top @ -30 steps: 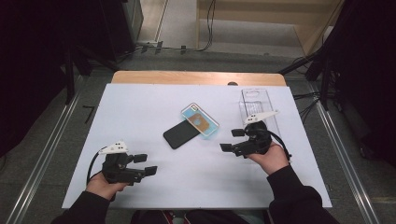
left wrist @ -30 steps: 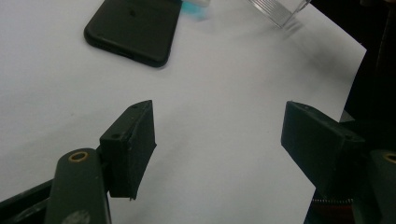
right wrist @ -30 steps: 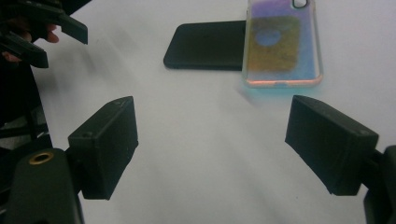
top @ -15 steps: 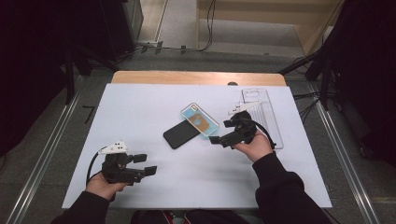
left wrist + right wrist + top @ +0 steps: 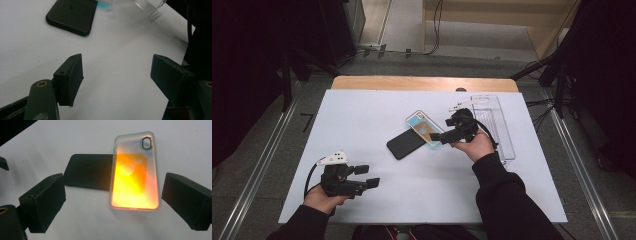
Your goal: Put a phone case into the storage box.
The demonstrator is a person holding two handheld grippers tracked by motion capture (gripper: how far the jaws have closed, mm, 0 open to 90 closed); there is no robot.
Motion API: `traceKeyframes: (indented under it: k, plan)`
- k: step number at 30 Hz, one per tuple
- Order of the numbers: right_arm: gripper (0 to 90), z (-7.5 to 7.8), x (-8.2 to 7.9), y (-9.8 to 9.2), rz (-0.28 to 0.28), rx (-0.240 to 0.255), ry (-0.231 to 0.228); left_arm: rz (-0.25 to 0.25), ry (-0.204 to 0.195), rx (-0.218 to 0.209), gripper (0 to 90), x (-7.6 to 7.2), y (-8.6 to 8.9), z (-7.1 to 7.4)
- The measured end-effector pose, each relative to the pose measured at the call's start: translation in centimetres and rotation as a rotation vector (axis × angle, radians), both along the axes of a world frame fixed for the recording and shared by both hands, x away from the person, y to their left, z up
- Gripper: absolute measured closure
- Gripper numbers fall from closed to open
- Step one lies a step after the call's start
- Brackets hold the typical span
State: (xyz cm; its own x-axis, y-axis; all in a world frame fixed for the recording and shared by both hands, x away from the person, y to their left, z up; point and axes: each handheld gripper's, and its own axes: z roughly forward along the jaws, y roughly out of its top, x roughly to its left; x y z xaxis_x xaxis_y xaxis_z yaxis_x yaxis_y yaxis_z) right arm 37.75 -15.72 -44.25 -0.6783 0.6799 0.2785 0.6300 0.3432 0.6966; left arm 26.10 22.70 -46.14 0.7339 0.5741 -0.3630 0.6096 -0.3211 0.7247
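Observation:
A black phone (image 5: 403, 145) lies face down near the middle of the white table (image 5: 362, 115). A translucent phone case (image 5: 423, 126) with an orange and blue tint rests partly on its right end. My right gripper (image 5: 439, 134) is at the case's right side and points left at it. In the right gripper view the case (image 5: 133, 173) and phone (image 5: 87, 171) lie ahead between the open right gripper (image 5: 113, 183). Its jaws have just been closing a little, with nothing pressed between them. My left gripper (image 5: 368, 176) rests open at the front left, empty (image 5: 117, 60), with the phone (image 5: 71, 16) farther off.
A clear plastic tray (image 5: 494, 125) lies lengthwise at the table's right side, behind the right hand, and its corner (image 5: 150, 6) appears in the left gripper view. A wooden strip (image 5: 422, 83) runs along the table's far edge. Metal rails flank the table.
My right hand has moved left, from beside the clear tray to the phone case. The left hand has stayed where it was.

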Motion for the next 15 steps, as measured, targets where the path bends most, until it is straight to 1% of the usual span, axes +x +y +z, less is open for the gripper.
traceKeyframes:
  k: [6, 9, 12, 14, 15]
  plan:
    - [3.7, -0.2, 1.4, 0.5, -0.020, -0.017, 0.003, -0.001, 0.000, -0.001, 26.2, 0.0, 0.0, 0.0]
    - [3.7, -0.4, 2.0, 1.0, -0.023, -0.014, 0.000, -0.002, 0.000, -0.001, 26.2, 0.0, 0.0, 0.0]
    - [3.8, -0.6, 2.7, 1.5, -0.015, -0.009, -0.017, -0.003, 0.000, -0.004, 26.2, 0.0, 0.0, 0.0]
    - [3.9, -0.7, 3.1, 1.8, -0.001, -0.020, -0.037, -0.003, 0.001, -0.005, 26.2, 0.0, 0.0, 0.0]
    - [3.9, -0.8, 3.3, 1.9, -0.002, -0.024, -0.037, -0.004, 0.000, -0.004, 26.2, 0.0, 0.0, 0.0]
